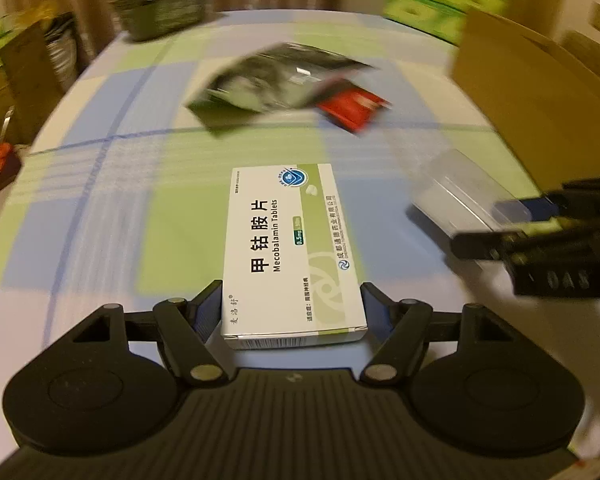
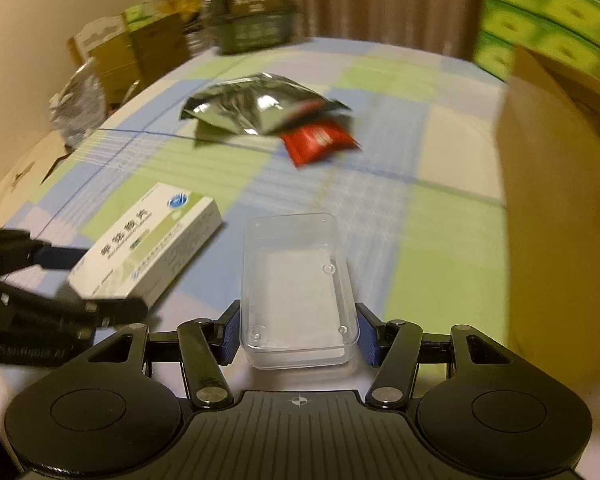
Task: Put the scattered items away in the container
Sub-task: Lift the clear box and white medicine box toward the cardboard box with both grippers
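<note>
My left gripper (image 1: 292, 308) is shut on a white and green Mecobalamin tablet box (image 1: 288, 248), which stays sharp while the table blurs. My right gripper (image 2: 298, 334) is shut on a clear plastic box (image 2: 298, 280), its blue pads pressed on both sides. Each gripper shows in the other's view: the right gripper (image 1: 539, 236) with the clear plastic box (image 1: 459, 196), the left gripper (image 2: 60, 280) with the tablet box (image 2: 148, 244). A silver foil pouch (image 2: 256, 104) and a red packet (image 2: 319, 140) lie further out on the table. A brown cardboard box (image 2: 559, 220) stands at the right.
The table has a blue, green and white checked cloth (image 2: 439, 240). Dark boxes (image 2: 252, 12) stand at its far edge, green cartons (image 2: 547, 20) behind the cardboard box (image 1: 539, 92). Cartons and a foil bag (image 2: 80, 108) are off the left edge.
</note>
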`<state>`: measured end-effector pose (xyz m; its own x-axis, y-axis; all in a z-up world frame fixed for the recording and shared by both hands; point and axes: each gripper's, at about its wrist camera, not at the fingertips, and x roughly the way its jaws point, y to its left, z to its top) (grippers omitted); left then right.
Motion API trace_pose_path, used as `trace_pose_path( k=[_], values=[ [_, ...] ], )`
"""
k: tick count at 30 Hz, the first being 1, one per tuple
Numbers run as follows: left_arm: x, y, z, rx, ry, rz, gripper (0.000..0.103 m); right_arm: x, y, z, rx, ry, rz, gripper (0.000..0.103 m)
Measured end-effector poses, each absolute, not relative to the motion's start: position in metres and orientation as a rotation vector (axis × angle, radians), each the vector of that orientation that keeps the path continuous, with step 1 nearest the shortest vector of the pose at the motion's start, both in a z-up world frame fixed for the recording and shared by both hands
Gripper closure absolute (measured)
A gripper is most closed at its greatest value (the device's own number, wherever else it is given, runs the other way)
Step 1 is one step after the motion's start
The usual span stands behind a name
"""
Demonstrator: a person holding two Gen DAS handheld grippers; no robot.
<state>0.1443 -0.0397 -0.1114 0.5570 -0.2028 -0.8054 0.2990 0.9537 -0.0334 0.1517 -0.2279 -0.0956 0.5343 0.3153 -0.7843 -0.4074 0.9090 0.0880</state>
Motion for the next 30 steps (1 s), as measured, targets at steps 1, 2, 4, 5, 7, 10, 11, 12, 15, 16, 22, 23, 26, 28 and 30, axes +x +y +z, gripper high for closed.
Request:
trace_pose_path(
  k=[1, 2, 4, 5, 7, 10, 11, 12, 15, 16, 22, 23, 26, 28, 30],
  values=[
    [0.135, -0.043, -0.111, 0.119, 0.936, -0.317, 0.035, 0.142, -0.233, -0.094, -0.102, 0.914, 0.416, 0.049],
    [0.125, -0.048, -0.11, 0.128, 0.94, -0.333, 0.035, 0.133, -0.238, -0.094, -0.099, 0.919, 0.401, 0.049],
    [0.108, -0.053, -0.11, 0.145, 0.948, -0.363, 0.035, 0.118, -0.246, -0.093, -0.102, 0.924, 0.383, 0.049],
    [0.102, -0.055, -0.11, 0.15, 0.952, -0.369, 0.035, 0.112, -0.248, -0.093, -0.106, 0.922, 0.38, 0.049],
    [0.092, -0.057, -0.11, 0.173, 0.955, -0.377, 0.032, 0.102, -0.251, -0.092, -0.121, 0.913, 0.377, 0.048],
    [0.088, -0.057, -0.11, 0.183, 0.959, -0.365, 0.029, 0.096, -0.253, -0.094, -0.123, 0.913, 0.377, 0.026],
    [0.089, -0.056, -0.108, 0.181, 0.959, -0.361, 0.029, 0.095, -0.253, -0.094, -0.12, 0.906, 0.378, 0.025],
    [0.089, -0.055, -0.108, 0.181, 0.953, -0.358, 0.027, 0.095, -0.252, -0.093, -0.122, 0.9, 0.379, 0.025],
    [0.094, -0.053, -0.104, 0.181, 0.943, -0.351, 0.025, 0.097, -0.252, -0.095, -0.121, 0.894, 0.381, 0.025],
    [0.096, -0.054, -0.103, 0.183, 0.94, -0.35, 0.025, 0.099, -0.251, -0.096, -0.128, 0.892, 0.381, 0.025],
    [0.108, -0.059, -0.107, 0.194, 0.94, -0.353, 0.025, 0.104, -0.245, -0.1, -0.157, 0.885, 0.39, 0.025],
    [0.11, -0.06, -0.108, 0.195, 0.941, -0.354, 0.025, 0.105, -0.244, -0.101, -0.161, 0.888, 0.393, 0.025],
    [0.116, -0.063, -0.113, 0.212, 0.945, -0.36, 0.025, 0.108, -0.244, -0.104, -0.165, 0.89, 0.387, 0.028],
    [0.119, -0.066, -0.117, 0.229, 0.954, -0.37, 0.028, 0.11, -0.244, -0.106, -0.165, 0.897, 0.385, 0.05],
    [0.119, -0.067, -0.118, 0.246, 0.954, -0.382, 0.036, 0.11, -0.245, -0.107, -0.16, 0.899, 0.379, 0.05]
  ],
)
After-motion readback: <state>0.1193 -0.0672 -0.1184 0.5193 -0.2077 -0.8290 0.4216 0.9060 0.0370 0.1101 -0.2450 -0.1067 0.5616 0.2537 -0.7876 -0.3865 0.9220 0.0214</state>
